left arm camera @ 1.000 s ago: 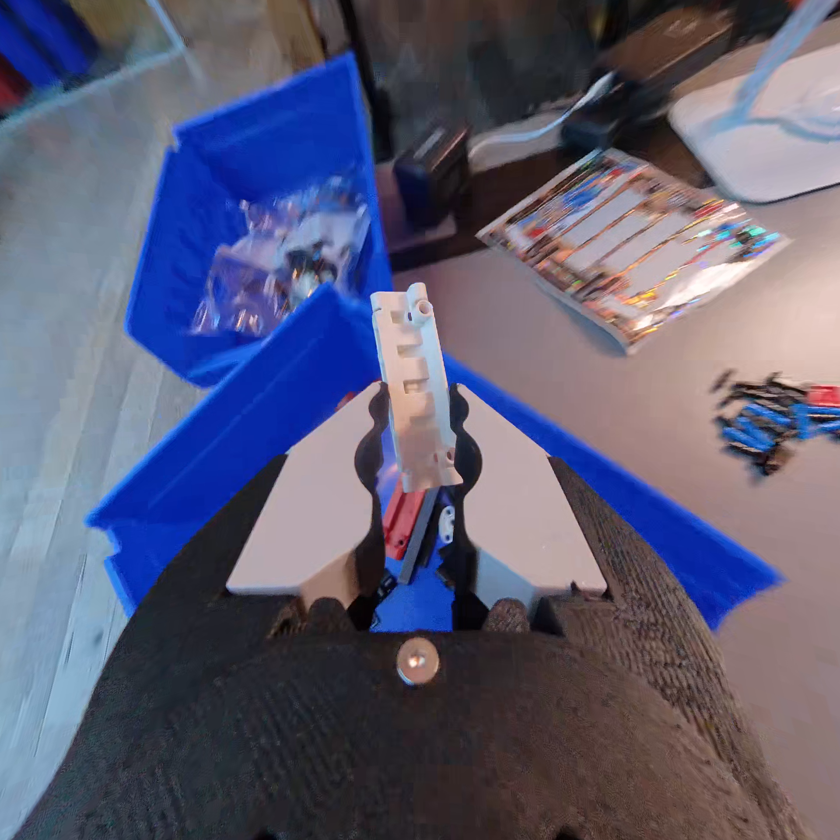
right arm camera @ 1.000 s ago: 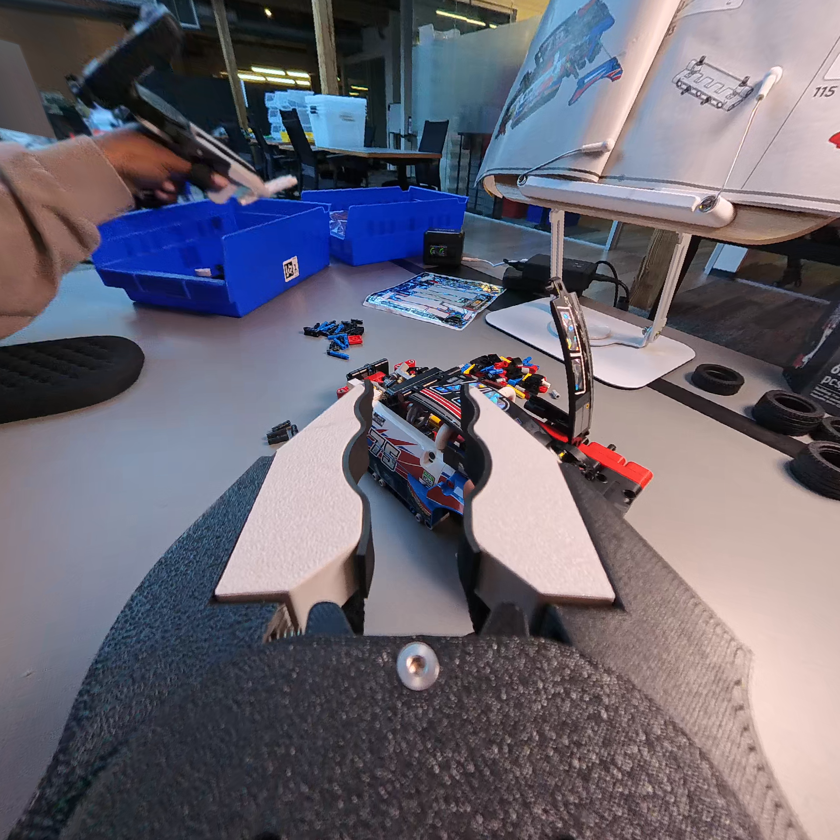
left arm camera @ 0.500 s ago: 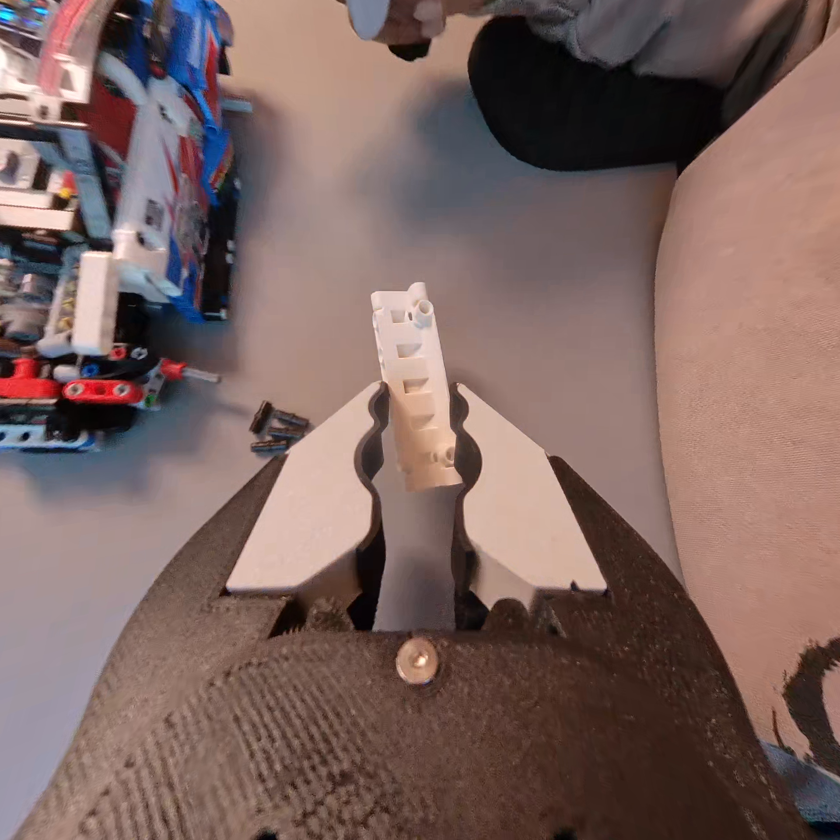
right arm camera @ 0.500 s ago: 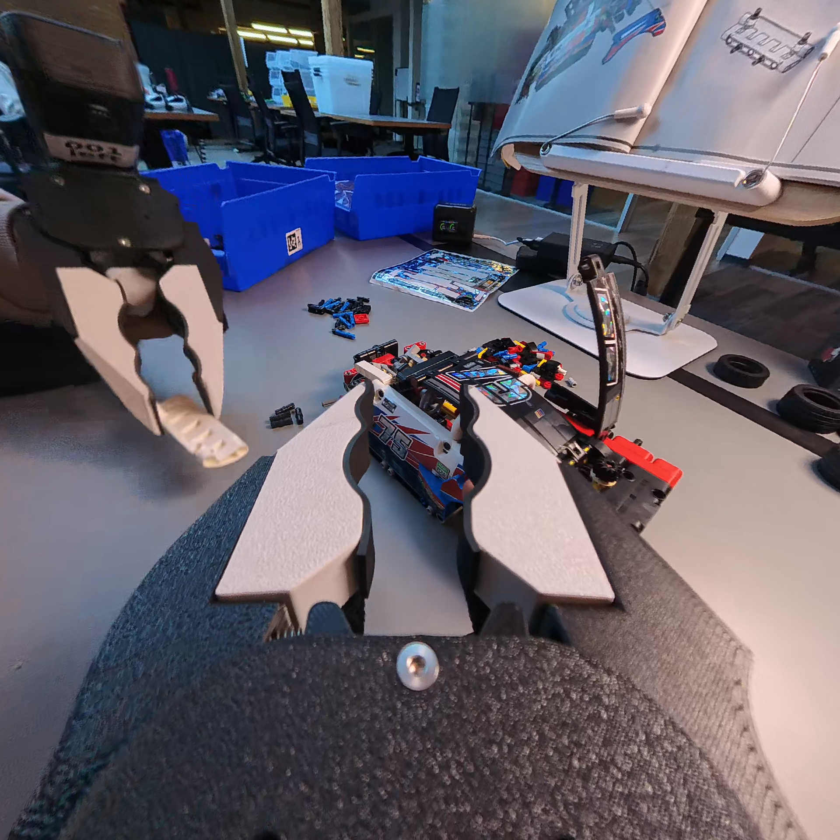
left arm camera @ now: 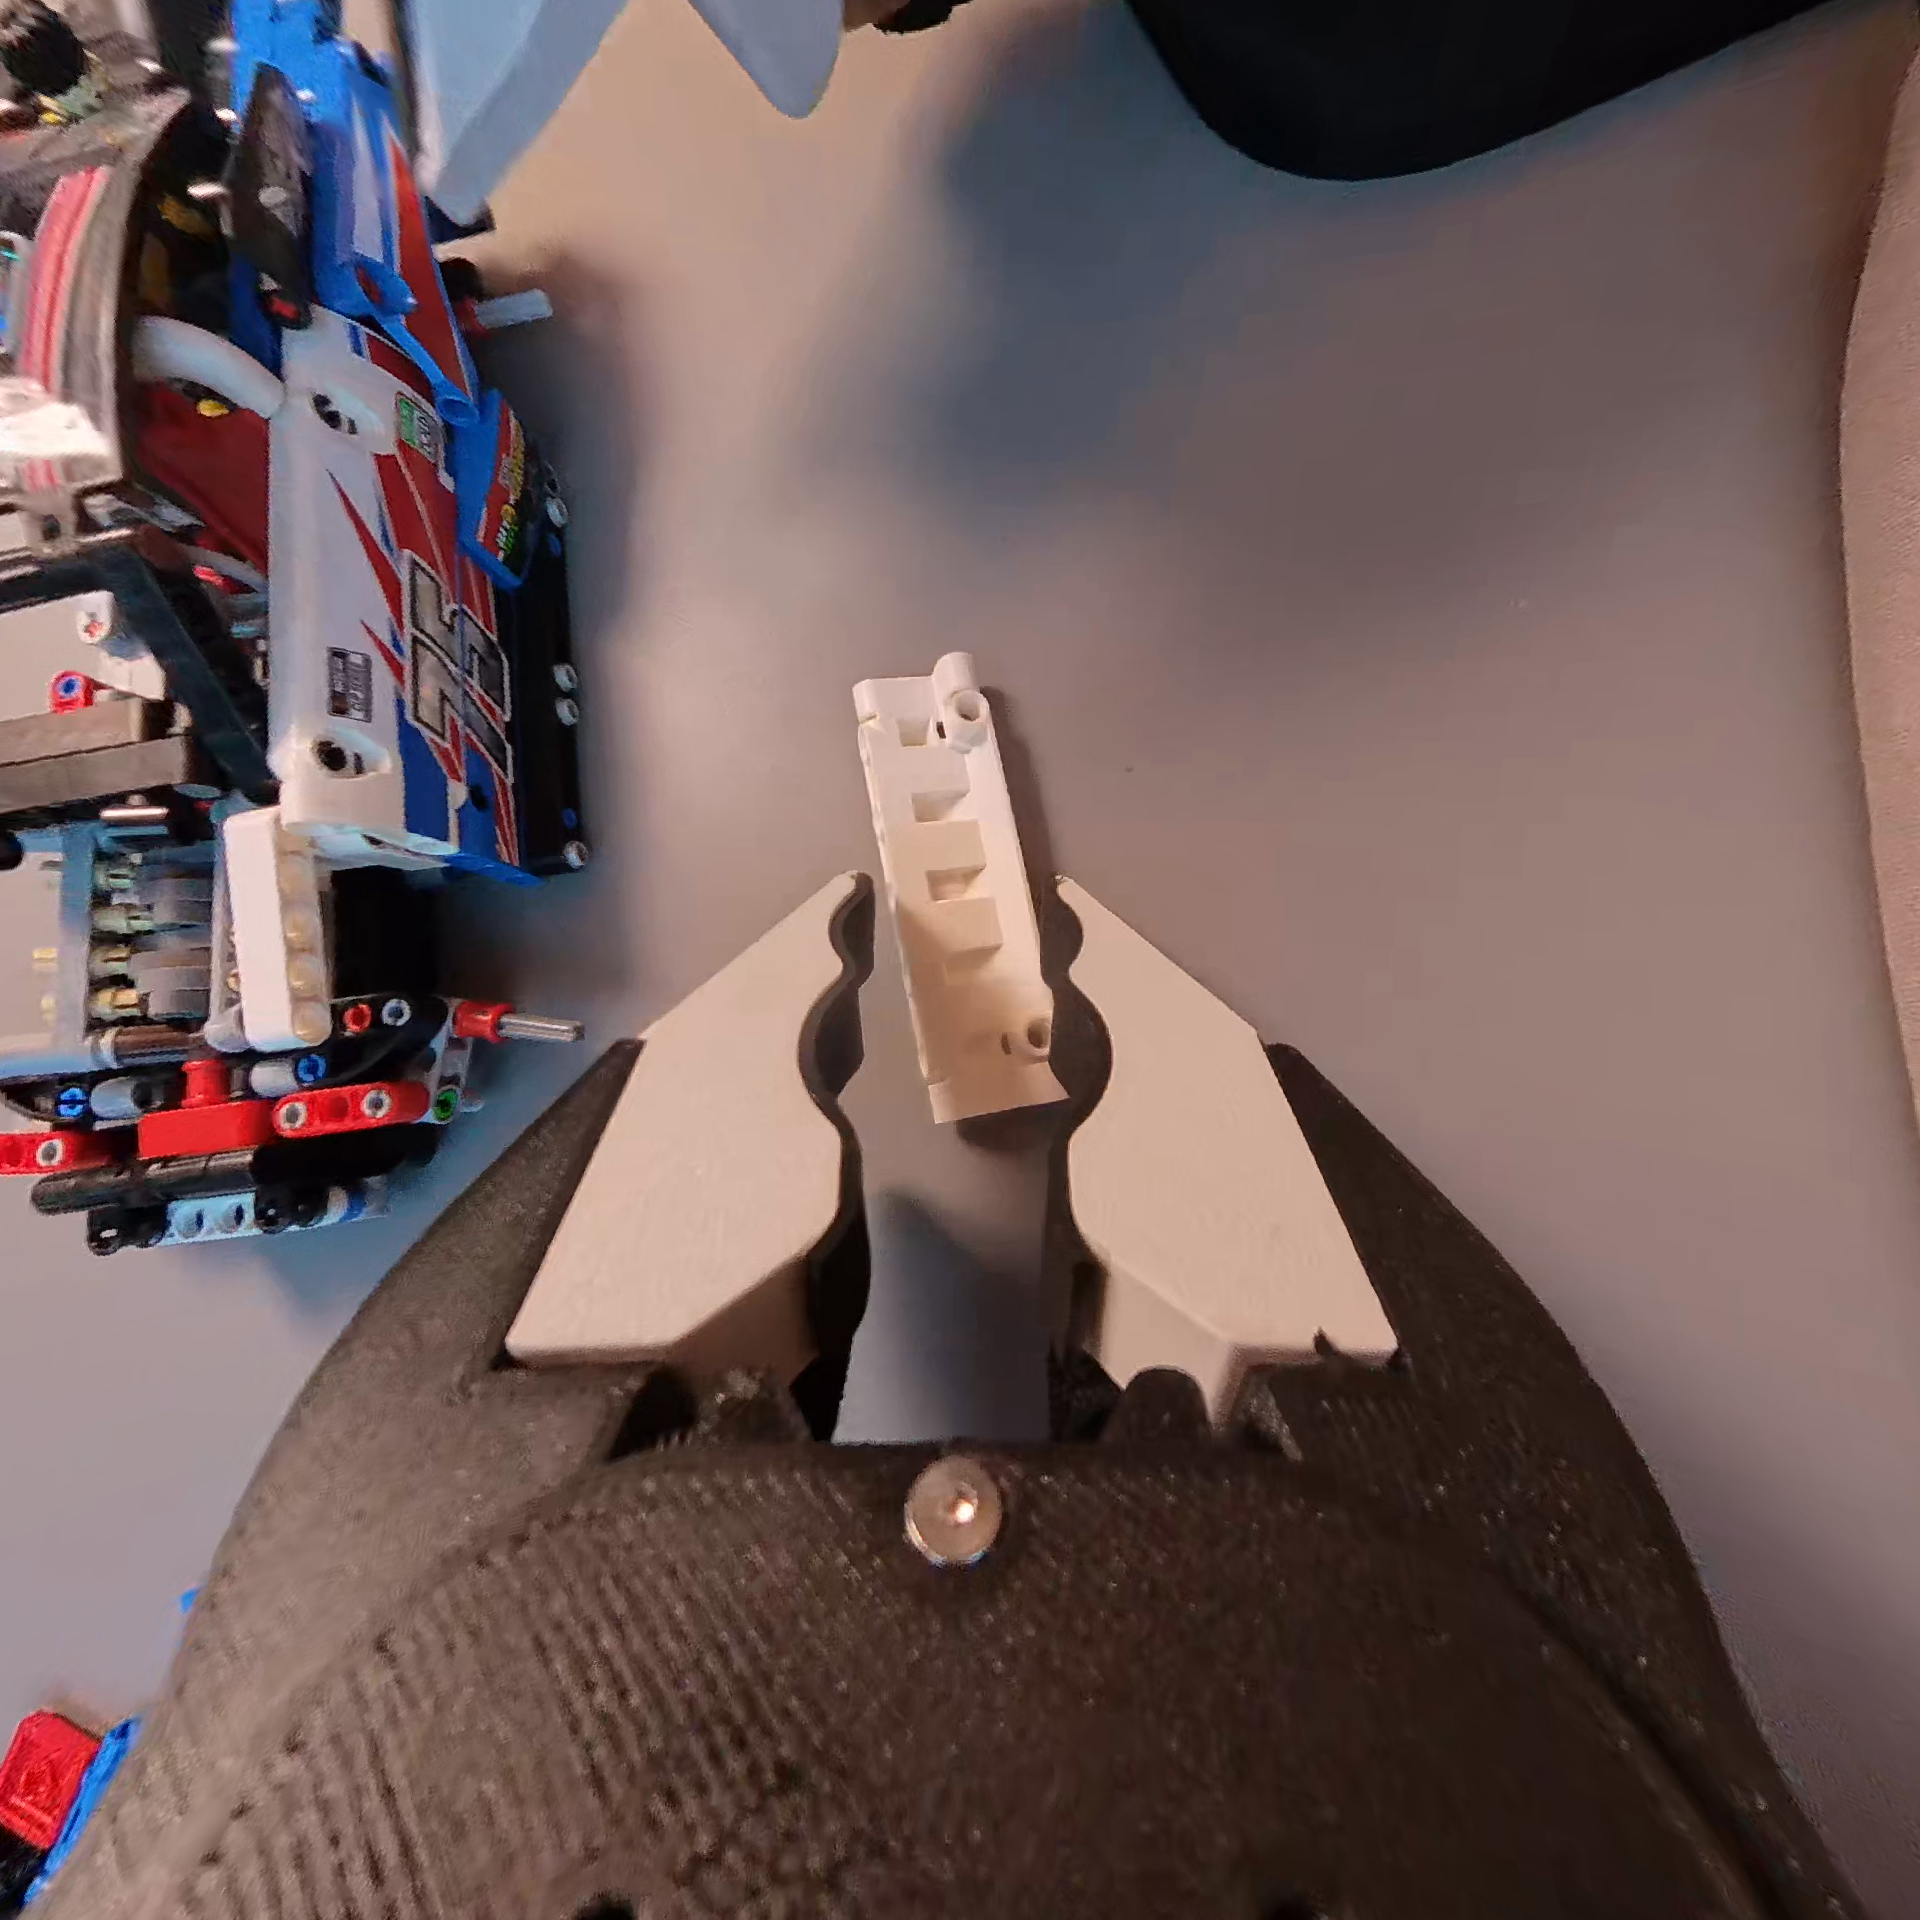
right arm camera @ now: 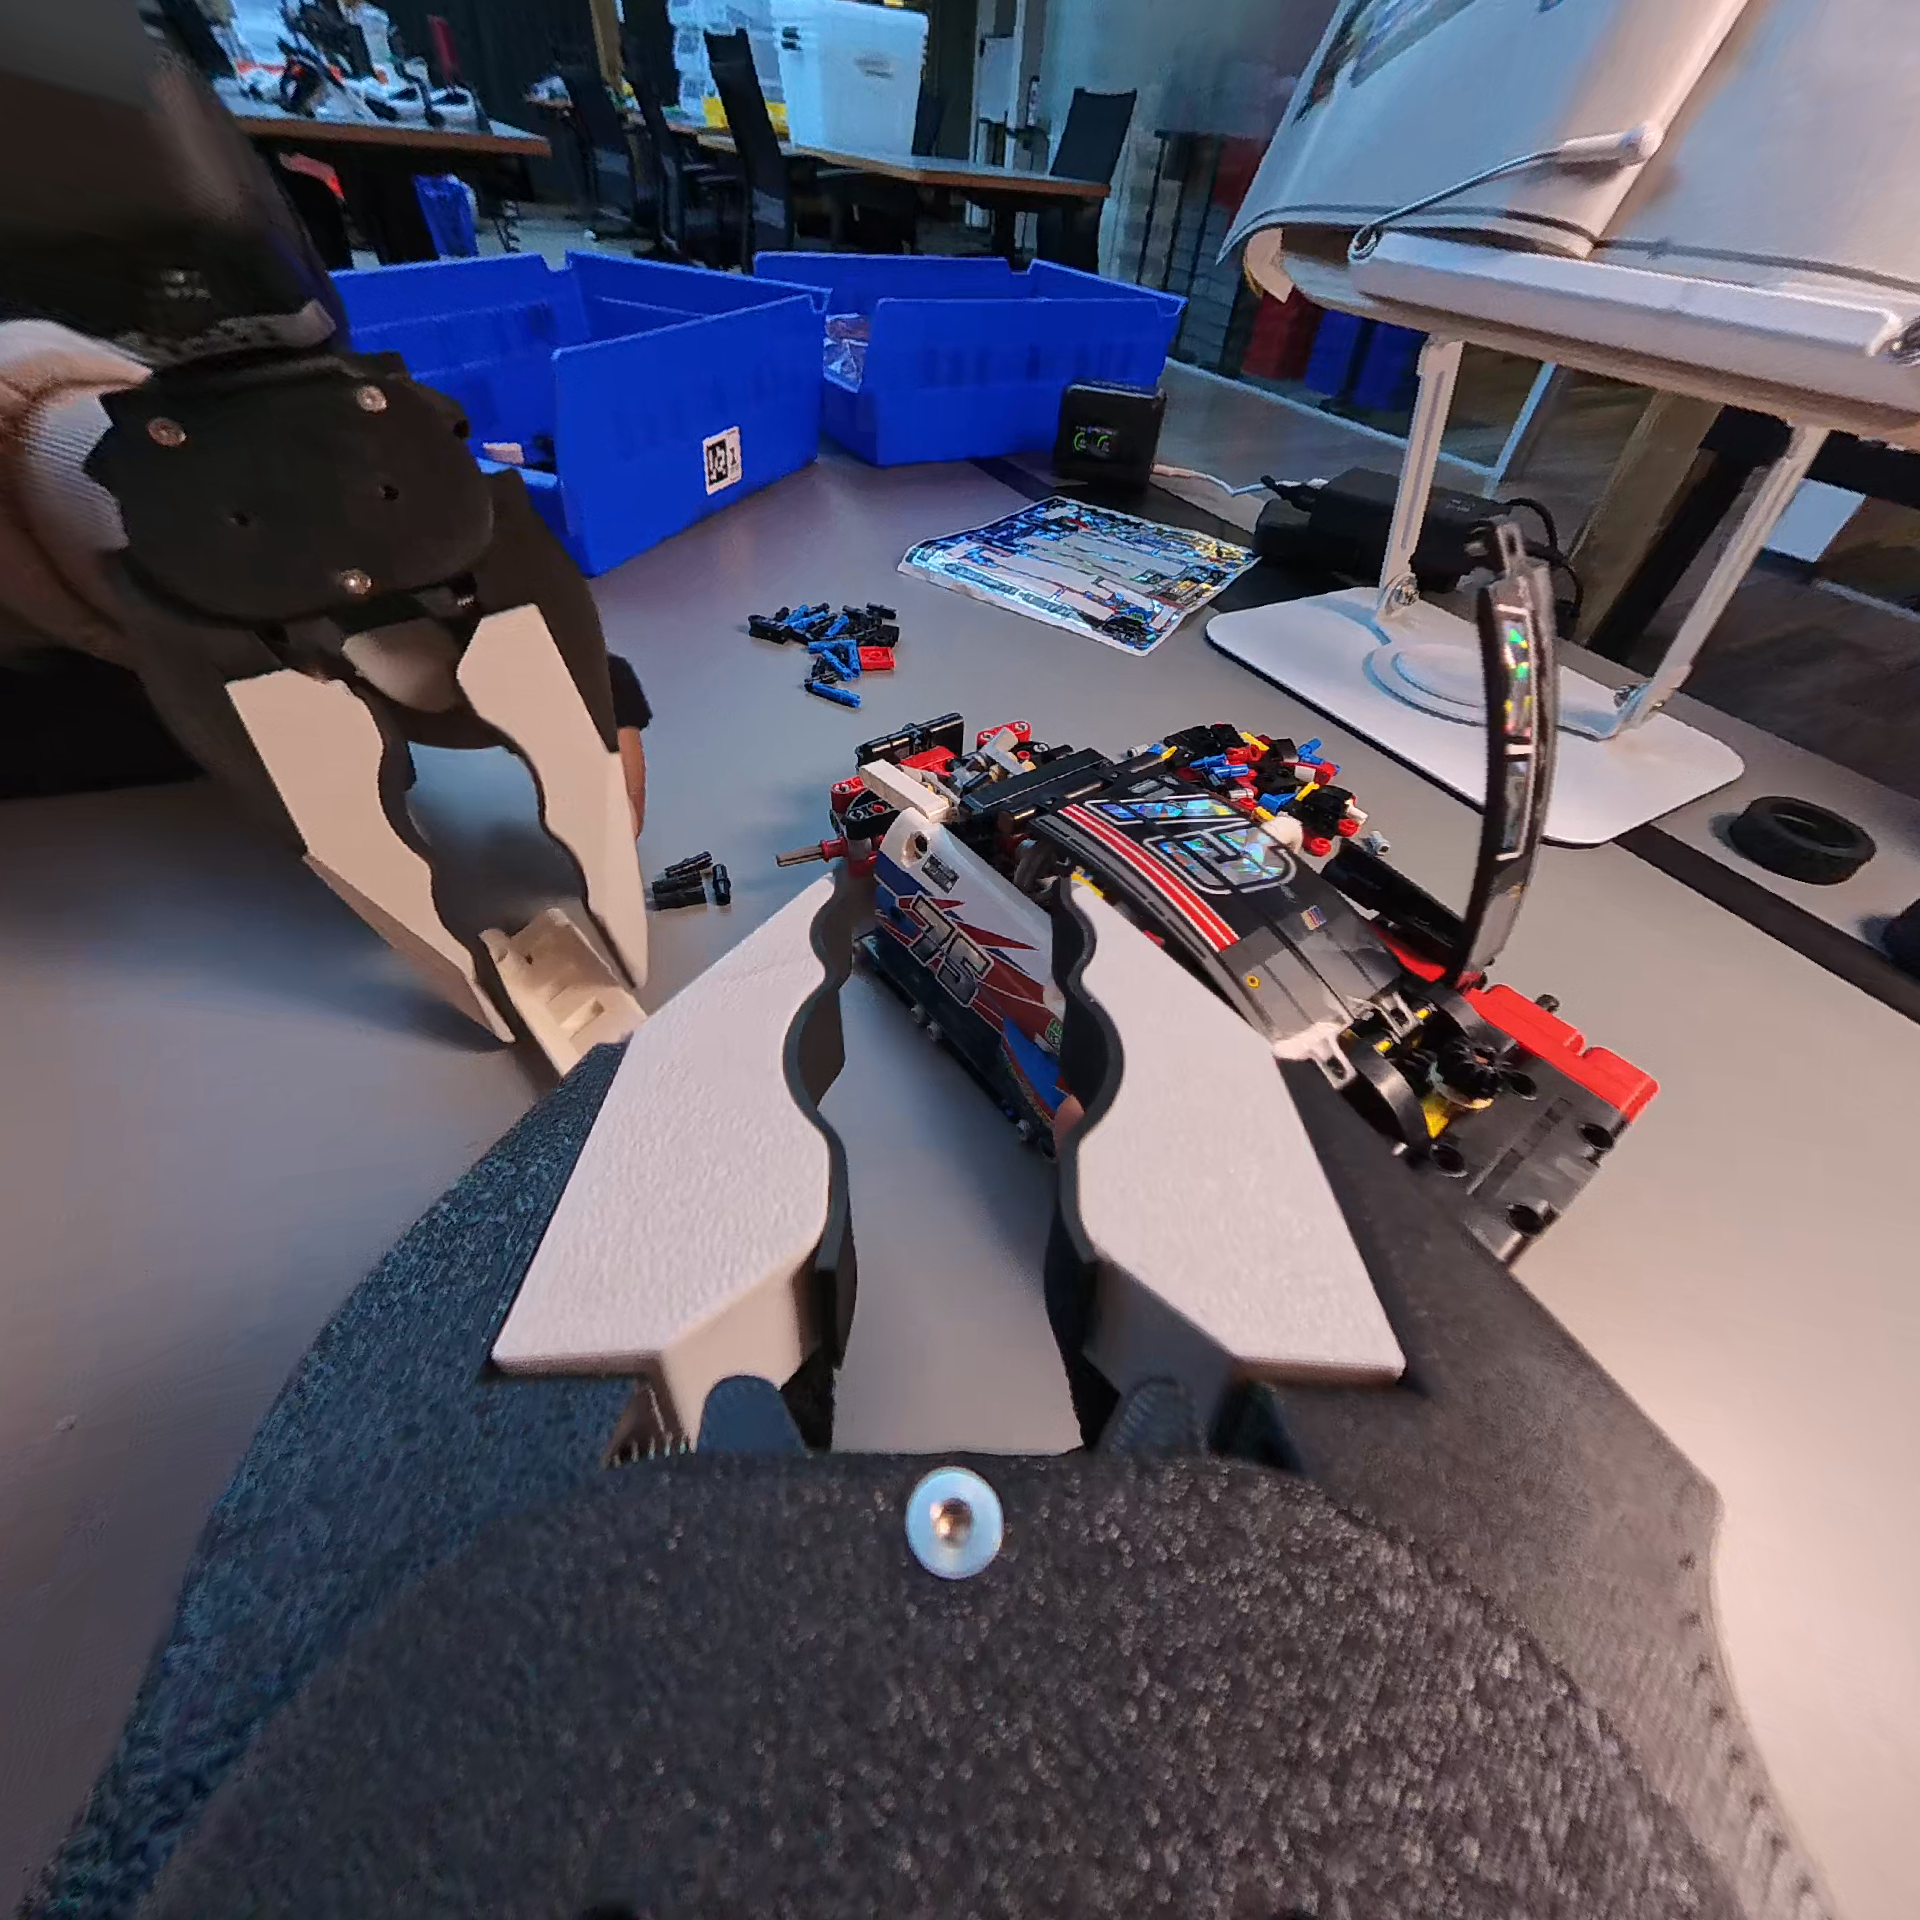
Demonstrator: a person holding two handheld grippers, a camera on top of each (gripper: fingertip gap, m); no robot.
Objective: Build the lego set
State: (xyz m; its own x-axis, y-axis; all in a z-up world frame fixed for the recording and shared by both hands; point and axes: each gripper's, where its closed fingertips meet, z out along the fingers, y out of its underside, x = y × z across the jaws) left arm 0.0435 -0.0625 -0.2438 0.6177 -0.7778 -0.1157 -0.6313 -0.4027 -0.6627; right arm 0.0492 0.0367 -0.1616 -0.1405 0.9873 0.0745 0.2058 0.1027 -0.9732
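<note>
A white ribbed lego piece (left arm camera: 956, 894) lies between my left gripper's (left arm camera: 961, 881) fingers, low on the grey table, with its shadow right beside it. The jaws stand slightly apart: the piece touches the right finger and a narrow gap shows at the left one. The part-built race car (left arm camera: 395, 623) is just to the left. In the right wrist view, my right gripper (right arm camera: 951, 894) is open and empty, close to the car's (right arm camera: 1143, 883) white and blue side. The left gripper (right arm camera: 566, 997) points down at the table there, with the white piece (right arm camera: 561, 977) at its tips.
Two blue bins (right arm camera: 665, 416) (right arm camera: 987, 364) stand at the back. Loose blue and black pins (right arm camera: 831, 644), a few black pins (right arm camera: 691, 883) and a sticker sheet (right arm camera: 1081, 571) lie on the table. A white booklet stand (right arm camera: 1455, 675) and a tyre (right arm camera: 1803, 842) are at the right. A person's sleeve (left arm camera: 1881, 623) is close by.
My left gripper swung from above the blue bin down beside the car, brought the white piece to the table, and its jaws widened a little. My right gripper moved closer to the car.
</note>
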